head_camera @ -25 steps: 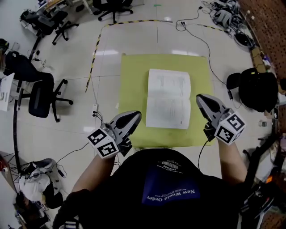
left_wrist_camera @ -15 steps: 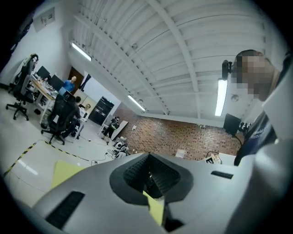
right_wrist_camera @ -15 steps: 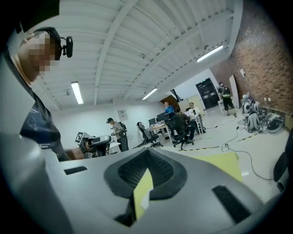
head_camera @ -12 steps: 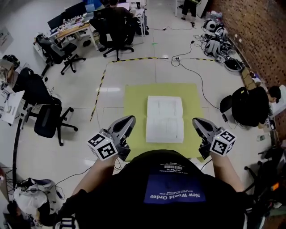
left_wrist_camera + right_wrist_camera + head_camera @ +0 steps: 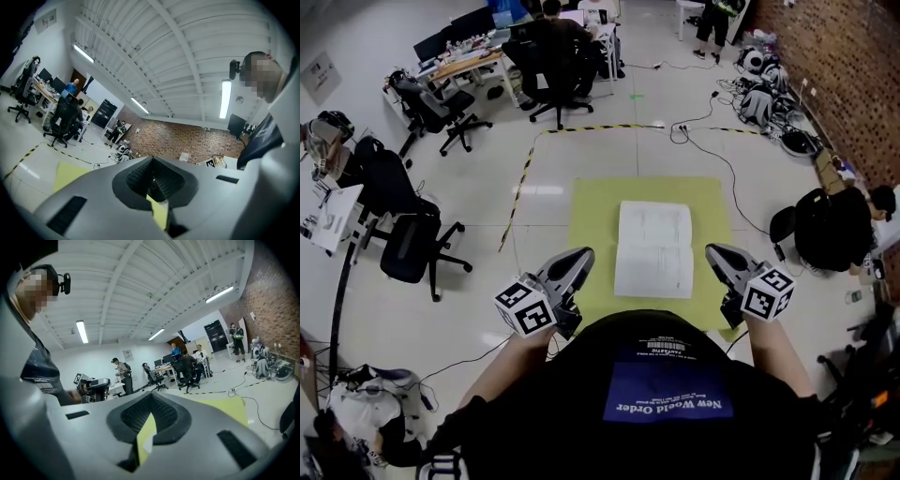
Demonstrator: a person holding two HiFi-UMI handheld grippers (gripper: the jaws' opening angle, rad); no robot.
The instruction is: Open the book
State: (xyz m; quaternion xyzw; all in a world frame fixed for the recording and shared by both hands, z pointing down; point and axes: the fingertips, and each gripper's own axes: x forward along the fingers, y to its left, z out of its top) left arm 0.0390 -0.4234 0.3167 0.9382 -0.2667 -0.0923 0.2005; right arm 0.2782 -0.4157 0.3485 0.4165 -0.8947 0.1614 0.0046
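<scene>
The book point(image 5: 654, 249) lies open on a yellow-green mat point(image 5: 595, 216) on the floor, white pages up, far below both grippers. My left gripper point(image 5: 581, 255) hovers at the mat's near left corner in the head view, jaws together and empty. My right gripper point(image 5: 714, 251) hovers at the mat's near right edge, also shut on nothing. In the left gripper view the left gripper point(image 5: 152, 180) points level across the room, a sliver of mat point(image 5: 68, 174) below it. The right gripper view shows the right gripper point(image 5: 149, 416) closed, the mat point(image 5: 225, 408) beyond.
Black office chairs point(image 5: 408, 248) stand left of the mat. Desks with seated people point(image 5: 553, 47) are at the back. A black bag point(image 5: 830, 230) sits right of the mat, cables point(image 5: 712, 103) and yellow-black floor tape point(image 5: 525, 173) run behind it. A brick wall point(image 5: 853, 66) bounds the right.
Both grippers have lifted away from the mat and book, which look smaller and farther now. The book stays open and unmoved.
</scene>
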